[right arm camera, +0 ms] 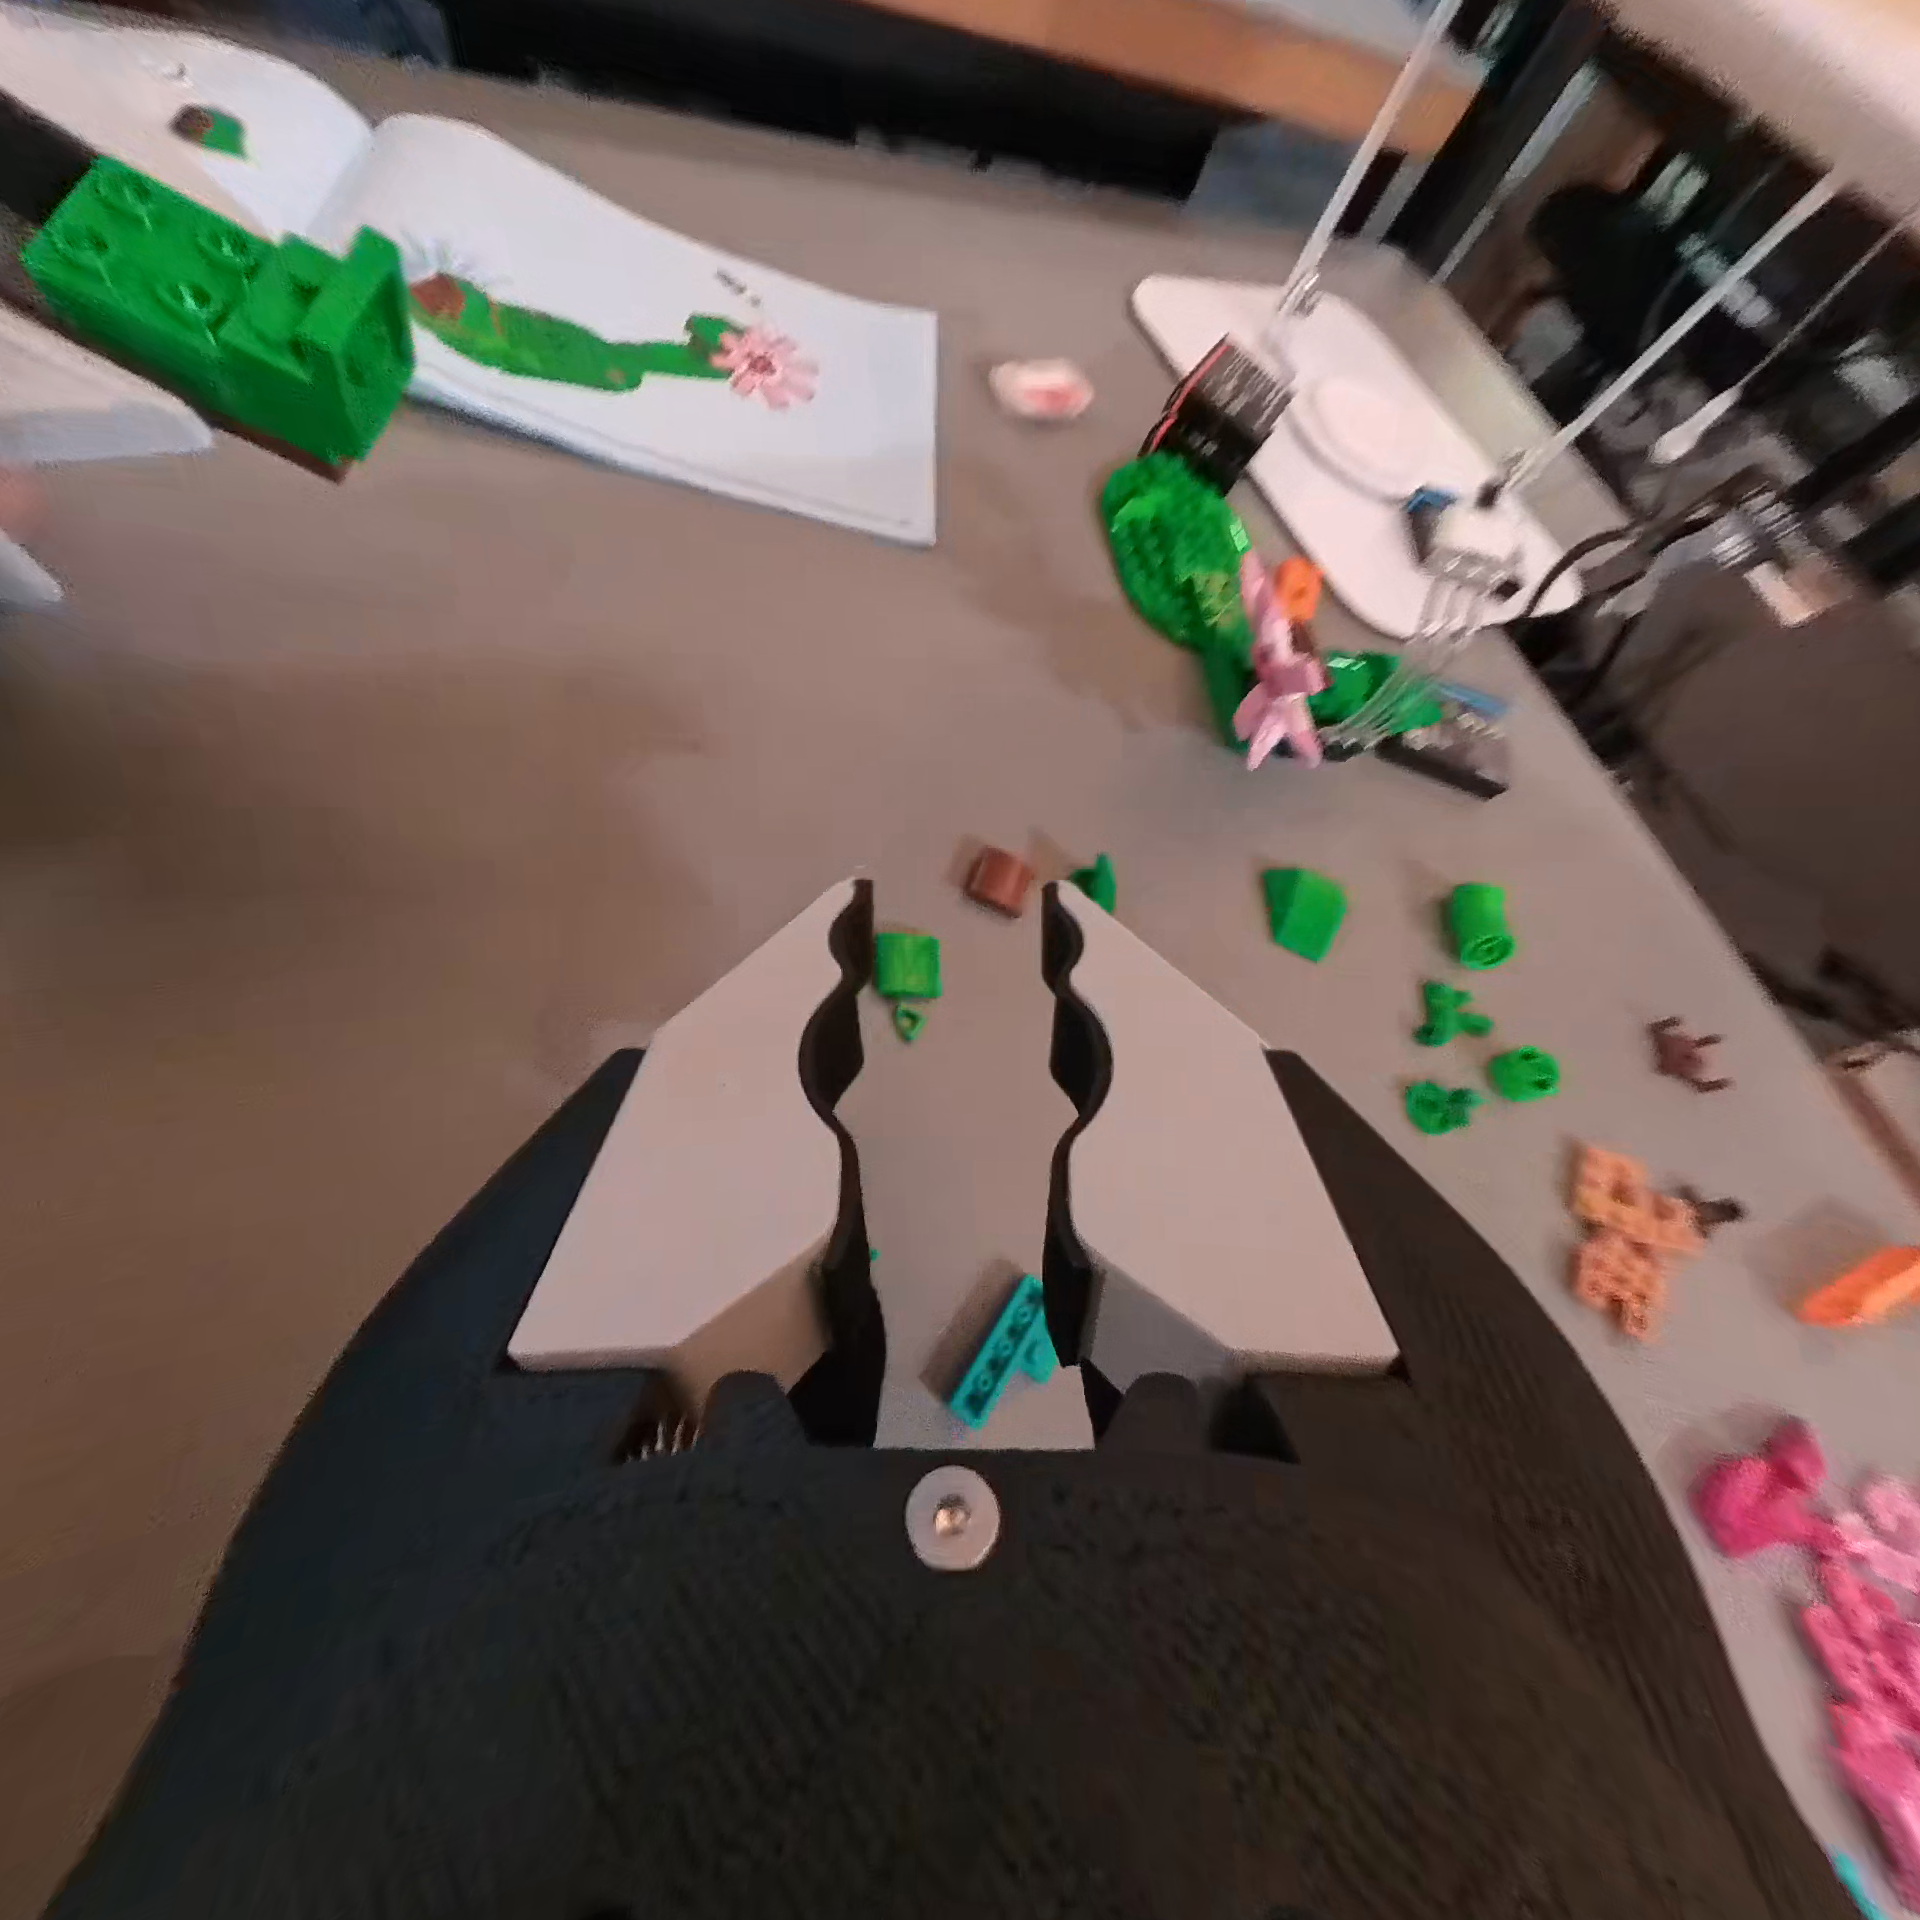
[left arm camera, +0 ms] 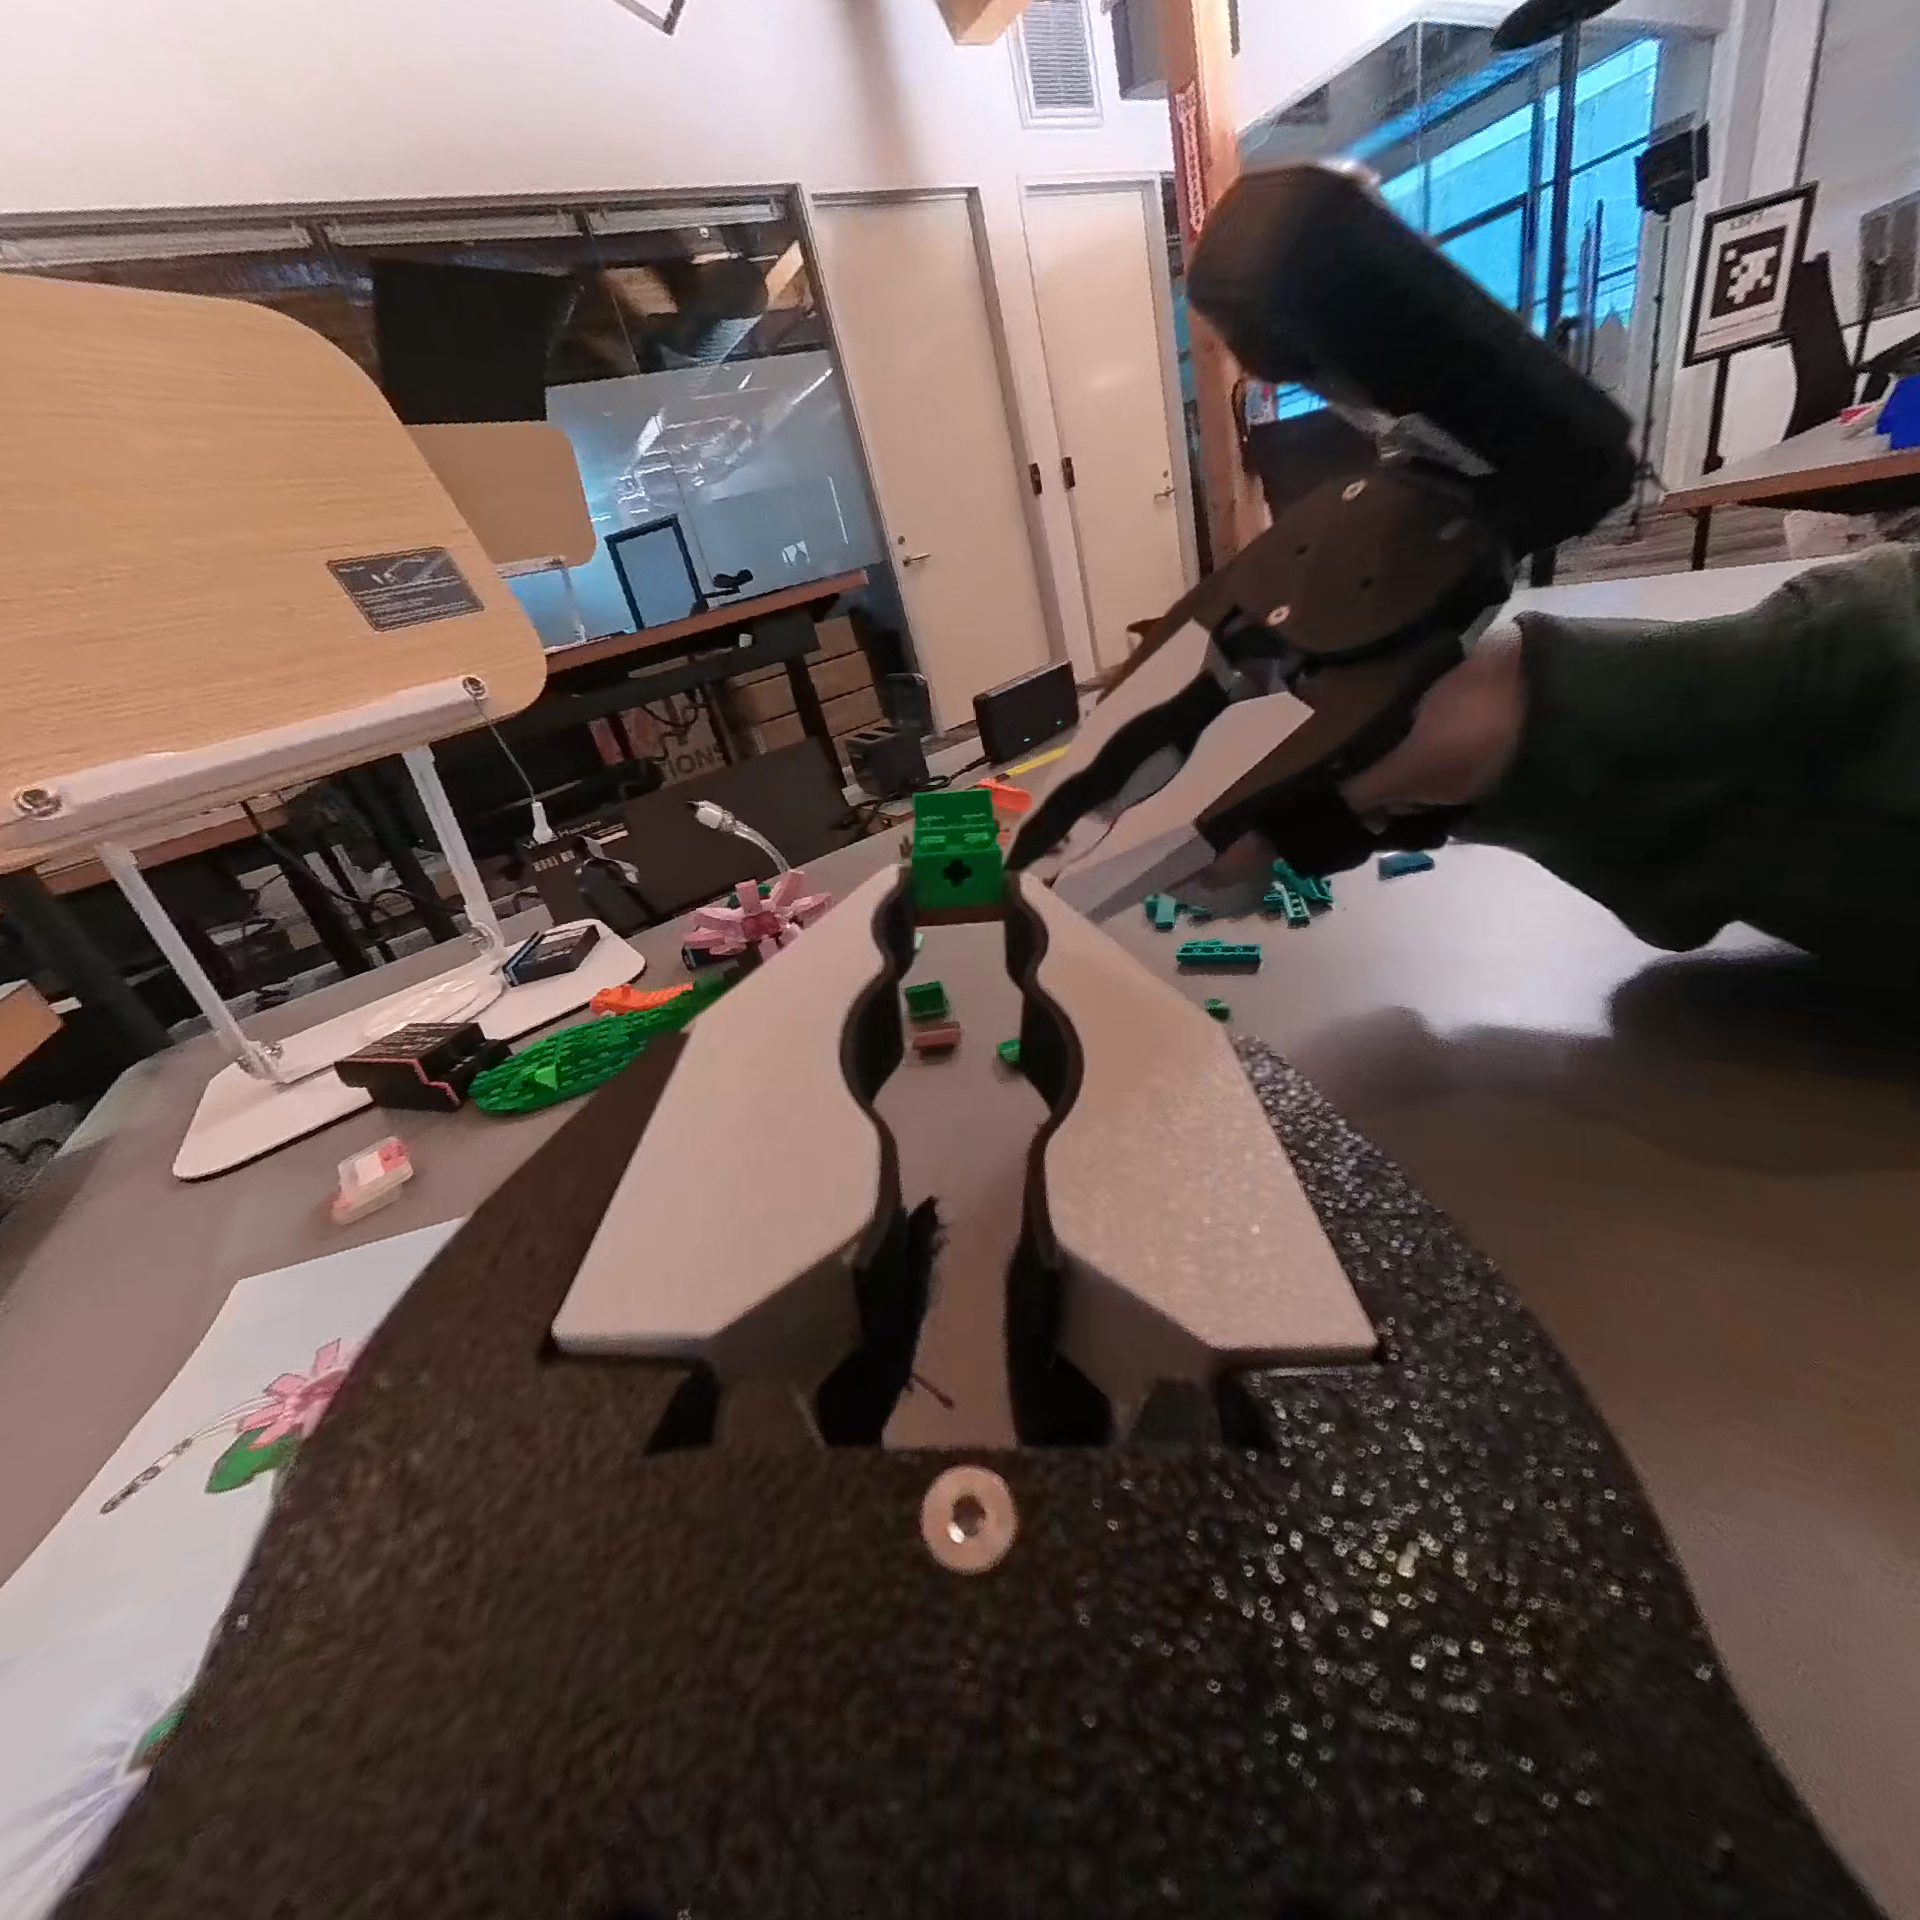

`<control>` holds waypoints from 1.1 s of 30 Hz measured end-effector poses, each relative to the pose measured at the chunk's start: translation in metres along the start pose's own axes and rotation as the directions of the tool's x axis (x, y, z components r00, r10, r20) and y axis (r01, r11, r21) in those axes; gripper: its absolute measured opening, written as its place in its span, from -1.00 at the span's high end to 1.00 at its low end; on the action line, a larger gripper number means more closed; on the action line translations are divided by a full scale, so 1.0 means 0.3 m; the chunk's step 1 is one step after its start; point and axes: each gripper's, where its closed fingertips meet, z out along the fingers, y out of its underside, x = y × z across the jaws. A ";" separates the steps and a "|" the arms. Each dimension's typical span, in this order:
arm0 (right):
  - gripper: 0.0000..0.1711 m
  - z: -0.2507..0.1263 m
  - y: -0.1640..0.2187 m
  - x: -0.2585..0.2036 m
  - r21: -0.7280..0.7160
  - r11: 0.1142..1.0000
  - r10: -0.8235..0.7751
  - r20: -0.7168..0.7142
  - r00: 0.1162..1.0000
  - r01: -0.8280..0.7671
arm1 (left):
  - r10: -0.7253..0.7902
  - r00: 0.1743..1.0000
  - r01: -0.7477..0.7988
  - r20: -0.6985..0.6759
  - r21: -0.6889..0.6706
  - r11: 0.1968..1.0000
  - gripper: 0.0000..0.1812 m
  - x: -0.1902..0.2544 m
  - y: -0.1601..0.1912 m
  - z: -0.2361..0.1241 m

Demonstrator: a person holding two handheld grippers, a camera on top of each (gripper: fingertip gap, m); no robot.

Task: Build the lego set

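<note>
The left hand-held gripper (left arm camera: pixel 958 894) pinches a green brick assembly (left arm camera: pixel 958 857) at its fingertips, lifted clear of the table (left arm camera: pixel 1558 1195). The right hand-held gripper (right arm camera: pixel 956 894) hangs half open and empty above loose pieces; a small green piece (right arm camera: pixel 907 964) lies just ahead by its left finger, a brown piece (right arm camera: pixel 997 881) slightly farther, so the right is nearer.

The left gripper (left arm camera: pixel 958 894) and right gripper (right arm camera: pixel 956 899) both have pale grey fingers (right arm camera: pixel 727 1143) with black wavy inner edges on speckled black bodies, and the tabletop (right arm camera: pixel 468 831) is grey-brown. A bright green block assembly (left arm camera: pixel 958 862) has a thin brown base layer. Loose bricks are green (right arm camera: pixel 1304 911), brown (right arm camera: pixel 997 881), teal (right arm camera: pixel 1003 1351), peach (right arm camera: pixel 1621 1236), orange (right arm camera: pixel 1865 1286) and pink (right arm camera: pixel 1849 1621), beside a white booklet (right arm camera: pixel 665 343) printed with green leaves and a pink flower.
</note>
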 end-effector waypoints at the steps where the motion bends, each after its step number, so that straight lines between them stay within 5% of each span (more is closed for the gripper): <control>1: 0.64 0.009 0.016 -0.013 -0.028 0.999 0.019 0.030 0.999 -0.018 | -0.011 1.000 0.011 -0.003 -0.003 1.000 0.85 -0.001 0.002 0.001; 33: 0.52 0.102 0.114 -0.085 -0.181 0.962 0.224 0.080 0.971 -0.207 | -0.030 0.999 0.030 -0.035 -0.018 0.999 0.85 0.017 0.011 0.002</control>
